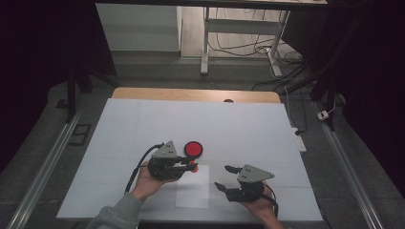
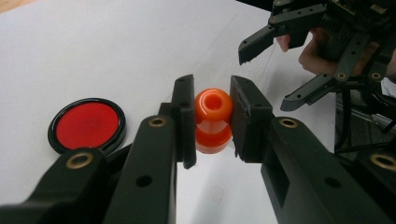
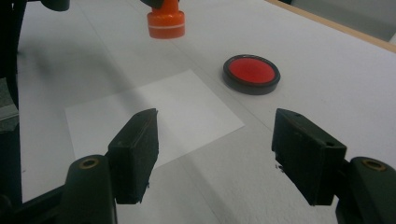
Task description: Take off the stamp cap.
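Step in hand: stamping job, judged mid-way; orange stamp [image 2: 213, 120] lifted off the table, held above the near edge of the white paper sheet [image 3: 154, 112].
Left gripper [image 2: 212, 119]: clamped on the stamp's rounded handle, one pad pressed on each side; seen from above at [image 1: 188, 165].
Stamp position: in the air, base down, just over the sheet's far corner; seen in the right gripper view at [image 3: 166, 21], clear of the paper, shadow below.
Right gripper [image 3: 215, 149]: jaws wide apart, nothing between; hovered low over the sheet's near side; seen from above at [image 1: 228, 177].
Ink pad [image 1: 193, 149]: round black tin with red centre, lid off, on the table [image 1: 248, 129] just beyond the left gripper, near but apart from the stamp.
Next move, judged: lower the stamp straight down onto the sheet, base flat, firm press, then lift clean; right gripper likely needed on the sheet's edge to stop sliding.
Risk, judged: tilted base giving a partial print; paper lifting with the stamp.
Writing/brands: none readable on stamp, tin, sheet or grippers; stamp face hidden.
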The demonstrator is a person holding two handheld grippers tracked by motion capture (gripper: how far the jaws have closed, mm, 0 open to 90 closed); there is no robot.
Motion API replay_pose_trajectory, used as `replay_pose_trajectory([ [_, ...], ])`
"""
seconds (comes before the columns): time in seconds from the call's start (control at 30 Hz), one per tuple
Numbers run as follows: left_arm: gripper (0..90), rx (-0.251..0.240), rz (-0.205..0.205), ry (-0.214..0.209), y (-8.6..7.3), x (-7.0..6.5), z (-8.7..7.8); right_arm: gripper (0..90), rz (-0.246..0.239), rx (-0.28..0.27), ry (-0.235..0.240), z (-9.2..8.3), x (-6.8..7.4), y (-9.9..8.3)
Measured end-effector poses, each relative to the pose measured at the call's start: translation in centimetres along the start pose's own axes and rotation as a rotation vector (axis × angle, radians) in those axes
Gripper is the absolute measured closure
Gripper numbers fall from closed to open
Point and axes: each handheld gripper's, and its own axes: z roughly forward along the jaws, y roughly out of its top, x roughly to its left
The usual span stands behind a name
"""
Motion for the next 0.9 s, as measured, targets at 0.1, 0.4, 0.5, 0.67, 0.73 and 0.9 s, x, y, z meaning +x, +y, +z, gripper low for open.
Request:
replay_pose_trajectory([
  [0.1,71.6,0.001,0.001,-0.001,0.0,0.0,0.1,31.5,-0.004,-0.003,0.002,0.2,0.2,0.2],
  [0.4,71.6,0.002,0.004,-0.003,0.0,-0.2,0.2,31.5,-0.009,0.001,0.021,1.0,0.7,0.6],
  [0.5,71.6,0.004,0.005,-0.005,0.0,-0.2,0.3,31.5,-0.010,0.002,0.029,1.4,0.8,0.7],
  [0.67,71.6,0.005,0.006,-0.005,0.0,-0.2,0.3,31.6,-0.018,0.009,0.032,1.9,1.0,0.9],
  [0.73,71.6,0.007,0.007,-0.005,0.0,-0.2,0.4,31.5,-0.021,0.012,0.028,2.0,1.1,1.0],
  [0.9,71.6,0.010,0.009,-0.008,0.0,-0.3,0.5,31.5,-0.025,0.013,0.032,2.3,1.3,1.1],
])
